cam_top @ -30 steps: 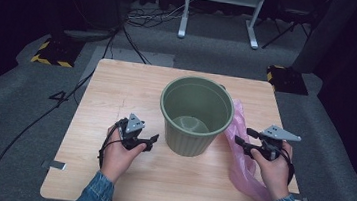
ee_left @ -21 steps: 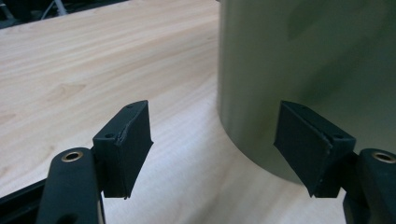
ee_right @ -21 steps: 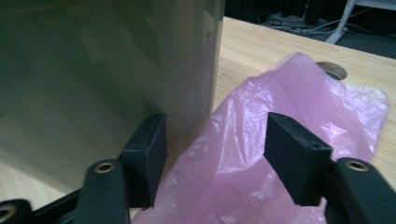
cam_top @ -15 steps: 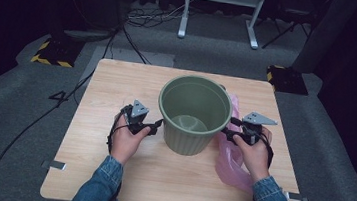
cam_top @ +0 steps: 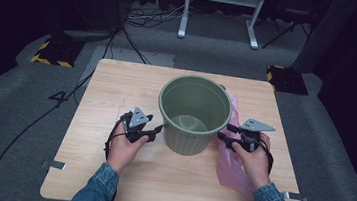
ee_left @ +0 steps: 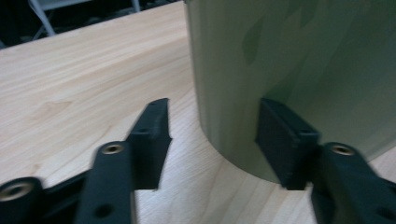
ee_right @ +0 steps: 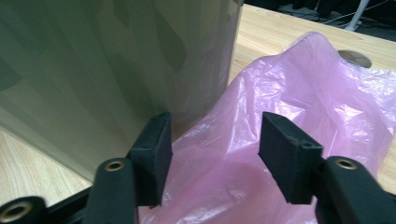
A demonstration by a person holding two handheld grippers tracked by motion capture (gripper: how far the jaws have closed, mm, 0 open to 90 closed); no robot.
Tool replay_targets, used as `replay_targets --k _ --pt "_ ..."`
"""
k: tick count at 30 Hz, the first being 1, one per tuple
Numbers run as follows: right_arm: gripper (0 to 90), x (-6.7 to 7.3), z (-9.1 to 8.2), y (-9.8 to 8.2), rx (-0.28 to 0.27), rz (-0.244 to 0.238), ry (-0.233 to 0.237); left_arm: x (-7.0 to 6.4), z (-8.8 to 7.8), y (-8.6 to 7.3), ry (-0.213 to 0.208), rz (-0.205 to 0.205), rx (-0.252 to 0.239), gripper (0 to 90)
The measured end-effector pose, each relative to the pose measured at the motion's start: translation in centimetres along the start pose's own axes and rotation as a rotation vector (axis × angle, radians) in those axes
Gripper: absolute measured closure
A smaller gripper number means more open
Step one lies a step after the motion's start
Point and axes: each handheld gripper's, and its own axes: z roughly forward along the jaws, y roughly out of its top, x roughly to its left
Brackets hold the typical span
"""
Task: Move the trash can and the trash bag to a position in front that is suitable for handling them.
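A green plastic bucket [cam_top: 187,140] stands upright on the wooden table [cam_top: 117,89]. A crumpled pink plastic bag [cam_top: 233,161] lies against its right side. My left gripper [cam_top: 157,131] points at the bucket's left wall. Its jaws have just been closing, and in the left gripper view the gripper [ee_left: 215,109] is open, with the bucket wall [ee_left: 289,51] just ahead and nothing pressed. My right gripper [cam_top: 223,138] sits at the bucket's right wall over the bag. Its jaws have just been closing too. In the right gripper view the gripper [ee_right: 217,121] is open above the bag [ee_right: 299,79], beside the bucket [ee_right: 116,56].
Bare tabletop lies in front of and behind the bucket. Small tape pieces [cam_top: 54,165] mark the front corners. On the carpet beyond the table are cables [cam_top: 139,21], a white frame's legs [cam_top: 221,4] and yellow-black striped blocks [cam_top: 51,52].
My right gripper has moved left over the pink bag, up to the bucket's side. The left gripper has stayed close to the bucket's left wall. The bucket has not moved.
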Motion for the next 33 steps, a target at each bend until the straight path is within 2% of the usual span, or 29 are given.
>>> replay_targets --k 1,3,5,8,11,13,15,17,23,27,33 --pt "44.1 -0.2 0.0 0.1 -0.001 0.004 -0.003 0.5 0.2 0.1 0.027 -0.014 0.008 41.8" --pt "42.7 -0.9 0.0 0.7 -0.001 0.005 -0.039 1.1 0.6 0.4 0.051 -0.017 -0.004 38.2" --pt "41.8 -1.5 0.3 1.2 -0.008 0.008 -0.050 1.9 1.1 0.9 0.057 -0.031 -0.024 36.7" --pt "40.4 -2.5 1.3 2.0 -0.011 0.009 -0.059 2.8 2.1 1.5 0.074 -0.022 -0.033 35.1" --pt "41.1 -2.9 2.3 2.5 -0.012 0.013 -0.053 3.1 3.0 1.8 0.051 -0.027 -0.036 35.2" --pt "42.9 -3.0 2.9 2.6 -0.013 0.020 -0.050 2.7 3.2 1.8 0.003 -0.036 -0.027 42.1" --pt "49.6 -2.9 2.9 2.4 -0.015 0.024 -0.020 2.1 3.1 1.8 0.010 0.003 -0.018 53.1" --pt "50.7 -2.6 2.7 2.1 -0.010 0.009 -0.025 1.6 2.8 1.5 -0.008 0.009 -0.018 55.6" --pt "48.8 -1.0 0.9 1.1 0.005 -0.016 0.000 0.0 0.7 0.3 -0.028 0.014 -0.007 51.2" --pt "46.2 0.2 -0.3 0.1 0.014 -0.026 0.027 -1.0 -0.8 -0.3 -0.044 0.036 0.006 49.6" --pt "46.9 1.9 -2.2 -0.8 0.030 -0.054 0.048 -3.3 -3.1 -1.2 -0.049 0.087 0.018 51.2"
